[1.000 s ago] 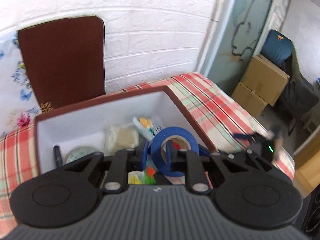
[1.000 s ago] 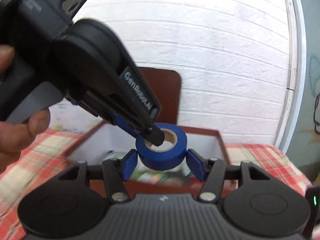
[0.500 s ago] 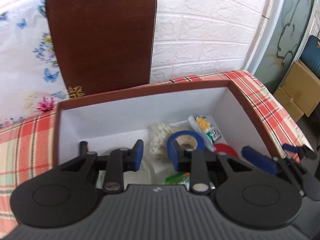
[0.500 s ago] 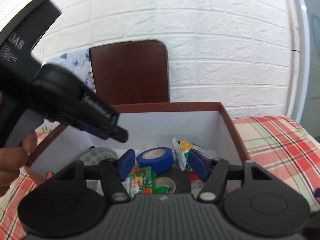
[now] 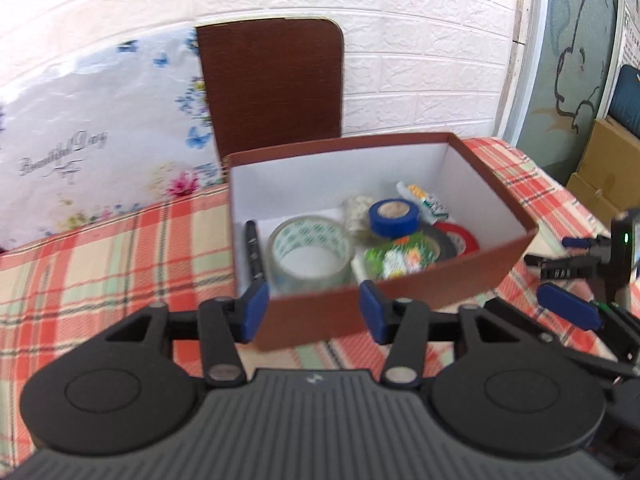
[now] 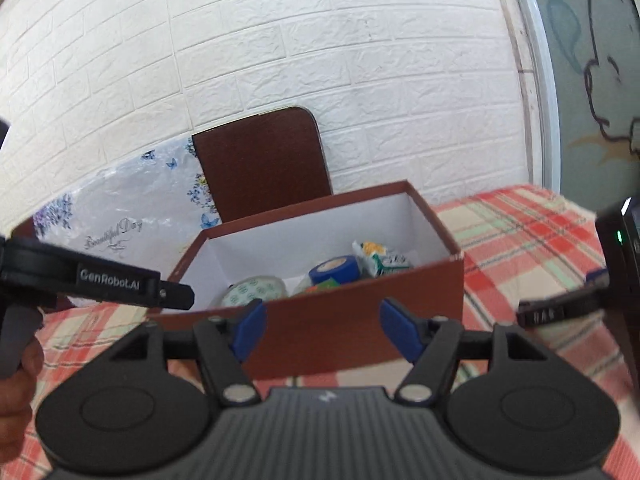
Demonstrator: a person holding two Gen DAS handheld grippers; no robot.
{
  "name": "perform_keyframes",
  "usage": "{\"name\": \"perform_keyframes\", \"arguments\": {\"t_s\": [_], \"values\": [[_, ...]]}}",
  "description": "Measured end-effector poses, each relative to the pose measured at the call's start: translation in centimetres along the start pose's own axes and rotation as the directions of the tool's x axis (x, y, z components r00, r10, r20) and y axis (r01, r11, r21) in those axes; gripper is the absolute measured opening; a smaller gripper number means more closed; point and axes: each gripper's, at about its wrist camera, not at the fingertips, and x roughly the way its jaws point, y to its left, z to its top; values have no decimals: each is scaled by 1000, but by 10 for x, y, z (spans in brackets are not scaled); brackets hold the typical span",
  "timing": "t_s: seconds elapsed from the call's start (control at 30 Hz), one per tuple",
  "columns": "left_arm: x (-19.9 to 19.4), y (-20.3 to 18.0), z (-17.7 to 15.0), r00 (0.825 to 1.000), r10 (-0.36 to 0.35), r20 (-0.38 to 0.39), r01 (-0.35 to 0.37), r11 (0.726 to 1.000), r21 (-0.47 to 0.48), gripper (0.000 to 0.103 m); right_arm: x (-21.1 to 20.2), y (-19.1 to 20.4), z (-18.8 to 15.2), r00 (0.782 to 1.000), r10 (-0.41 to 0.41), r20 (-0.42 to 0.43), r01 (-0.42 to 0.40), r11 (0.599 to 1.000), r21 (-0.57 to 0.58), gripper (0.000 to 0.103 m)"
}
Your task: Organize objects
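A brown box (image 5: 400, 300) with white inside walls stands on a plaid tablecloth; it also shows in the right wrist view (image 6: 340, 320). Inside lie a blue tape roll (image 5: 394, 218) (image 6: 335, 270), a clear tape roll (image 5: 310, 254) (image 6: 256, 290), a black tape roll (image 5: 442, 242), a red roll (image 5: 460, 240), a black pen (image 5: 254, 254) and colourful packets (image 5: 394, 260). My left gripper (image 5: 311, 312) is open and empty, in front of the box's near wall. My right gripper (image 6: 326, 328) is open and empty, also before the near wall.
A brown lid (image 5: 272, 84) leans upright on the white brick wall behind the box. A flowered white bag (image 5: 100, 144) stands to the left. Cardboard boxes (image 5: 608, 168) sit on the floor at the right. The plaid table (image 5: 100, 256) spreads left of the box.
The blue tape roll was let go and now lies in the box. Both grippers have opened and drawn back out of the box to its near side.
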Motion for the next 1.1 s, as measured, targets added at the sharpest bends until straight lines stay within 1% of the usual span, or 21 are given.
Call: {"name": "perform_keyframes", "arguments": {"t_s": [0.07, 0.13, 0.2, 0.23, 0.3, 0.37, 0.43, 0.53, 0.67, 0.87, 1.0, 1.1], "values": [[-8, 1, -13, 1000, 18, -2, -18, 1000, 11, 61, -7, 2, -7, 1000, 6, -24, -5, 1000, 25, 69], [-14, 6, -25, 1000, 18, -11, -18, 1000, 5, 65, -14, 5, -15, 999, 7, -44, -6, 1000, 31, 72], [-18, 11, -37, 999, 26, -23, -26, 1000, 1, 67, -22, 9, -22, 998, -1, -57, 3, 1000, 31, 74], [-19, 13, -43, 999, 29, -29, -29, 1000, -5, 72, -25, 11, -25, 998, 0, -64, 2, 1000, 31, 75], [-21, 19, -54, 999, 36, -41, -36, 999, -21, 75, -28, 14, -28, 997, 1, -78, 1, 999, 32, 78], [-22, 23, -62, 997, 45, -55, -47, 998, -32, 77, -32, 17, -32, 996, -1, -85, 4, 1000, 31, 81], [-24, 27, -72, 996, 65, -61, -67, 997, -42, 84, -35, 20, -35, 996, -5, -88, 7, 1000, 24, 83], [-26, 32, -82, 994, 85, -69, -89, 994, -56, 89, -40, 26, -41, 996, -9, -94, 10, 1000, 12, 86], [-27, 38, -93, 992, 105, -75, -110, 992, -69, 93, -45, 33, -47, 994, -7, -107, 7, 1000, 6, 87], [-29, 42, -103, 990, 113, -80, -118, 991, -66, 97, -50, 41, -52, 993, -5, -114, 5, 1000, -3, 91], [-30, 42, -106, 990, 118, -83, -124, 990, -67, 103, -51, 44, -53, 992, -9, -125, 9, 1000, -4, 93], [-32, 39, -107, 987, 136, -81, -141, 989, -53, 103, -50, 44, -53, 992, -9, -129, 8, 1000, -6, 95]]}}
